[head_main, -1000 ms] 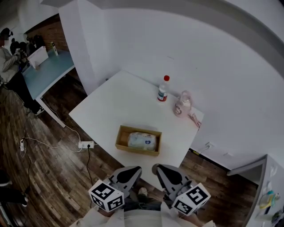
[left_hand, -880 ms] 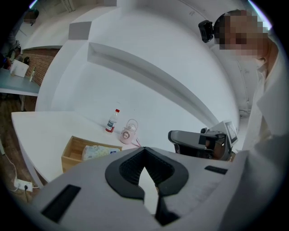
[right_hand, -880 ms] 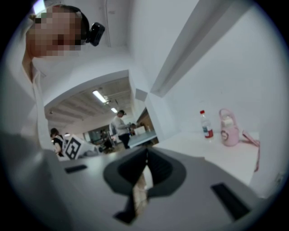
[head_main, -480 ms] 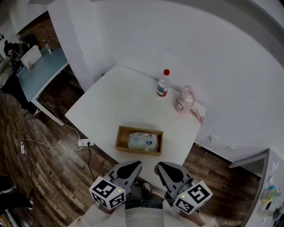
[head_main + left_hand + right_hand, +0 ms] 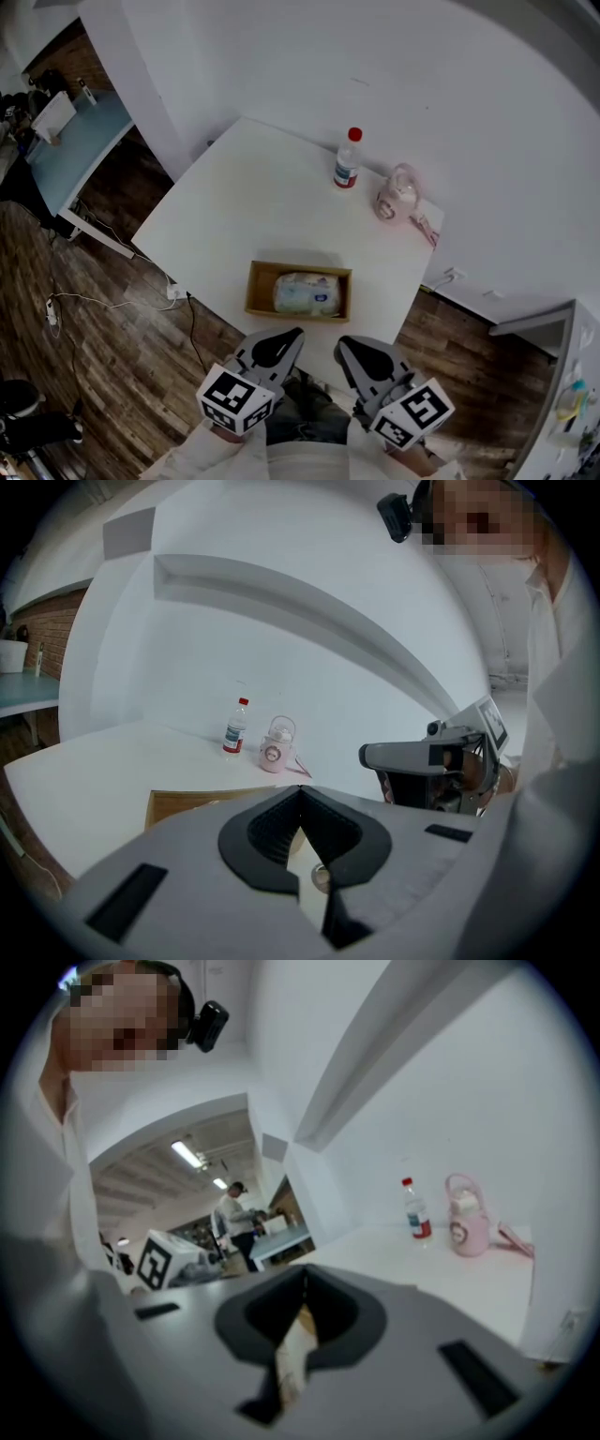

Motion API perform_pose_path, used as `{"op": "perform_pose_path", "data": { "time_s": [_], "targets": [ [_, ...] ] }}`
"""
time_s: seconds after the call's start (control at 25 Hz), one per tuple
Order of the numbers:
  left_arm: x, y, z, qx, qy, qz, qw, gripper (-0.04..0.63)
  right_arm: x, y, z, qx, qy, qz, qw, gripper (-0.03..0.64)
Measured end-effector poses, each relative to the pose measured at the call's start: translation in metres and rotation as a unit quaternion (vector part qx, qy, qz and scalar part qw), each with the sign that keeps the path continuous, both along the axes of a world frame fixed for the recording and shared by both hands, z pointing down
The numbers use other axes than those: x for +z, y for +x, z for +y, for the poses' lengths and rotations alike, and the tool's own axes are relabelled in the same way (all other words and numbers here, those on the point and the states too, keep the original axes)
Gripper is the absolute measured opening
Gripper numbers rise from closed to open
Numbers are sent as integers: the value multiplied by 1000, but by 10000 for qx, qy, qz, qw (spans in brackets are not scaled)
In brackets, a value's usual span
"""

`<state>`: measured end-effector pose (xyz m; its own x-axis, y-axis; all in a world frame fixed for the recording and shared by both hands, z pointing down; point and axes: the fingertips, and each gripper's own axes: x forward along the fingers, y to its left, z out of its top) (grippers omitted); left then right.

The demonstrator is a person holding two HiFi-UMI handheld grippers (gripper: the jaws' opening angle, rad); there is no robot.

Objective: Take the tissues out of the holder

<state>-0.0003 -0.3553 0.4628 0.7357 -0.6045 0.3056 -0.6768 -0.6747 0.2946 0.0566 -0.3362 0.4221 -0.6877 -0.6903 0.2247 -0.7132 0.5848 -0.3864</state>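
Seated in wooden holder (image 5: 251, 289) near front edge of table (image 5: 244, 197): pack of tissues (image 5: 305, 293), lying flat. Held just off that edge, side by side, clear of holder: left gripper (image 5: 284, 335), jaws closed, empty; right gripper (image 5: 349, 343), jaws closed, empty. Standing along far edge: bottle (image 5: 348, 159), pink jug (image 5: 398, 194).

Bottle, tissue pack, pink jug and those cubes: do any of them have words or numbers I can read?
No text here can be read.
Bottle label: print too small to read.
Tissue pack in the wooden holder: a blue mark, too blurred to read.
Pink jug: a round mark on the front, no letters legible.
Marker cubes: black-and-white square patterns only, no words or numbers.
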Motion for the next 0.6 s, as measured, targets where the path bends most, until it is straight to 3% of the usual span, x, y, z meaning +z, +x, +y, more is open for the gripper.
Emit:
{"op": "perform_pose_path", "data": {
  "time_s": [0.4, 0.6],
  "targets": [
    [25, -3, -20, 256, 263, -740, 9966, 18, 16, -12, -11, -45, -218, 0, 9998, 11],
    [37, -3, -32, 441, 464, -1298, 9895, 47, 25, -15, -12, 22, -330, -26, 9994, 11]
  ]
}}
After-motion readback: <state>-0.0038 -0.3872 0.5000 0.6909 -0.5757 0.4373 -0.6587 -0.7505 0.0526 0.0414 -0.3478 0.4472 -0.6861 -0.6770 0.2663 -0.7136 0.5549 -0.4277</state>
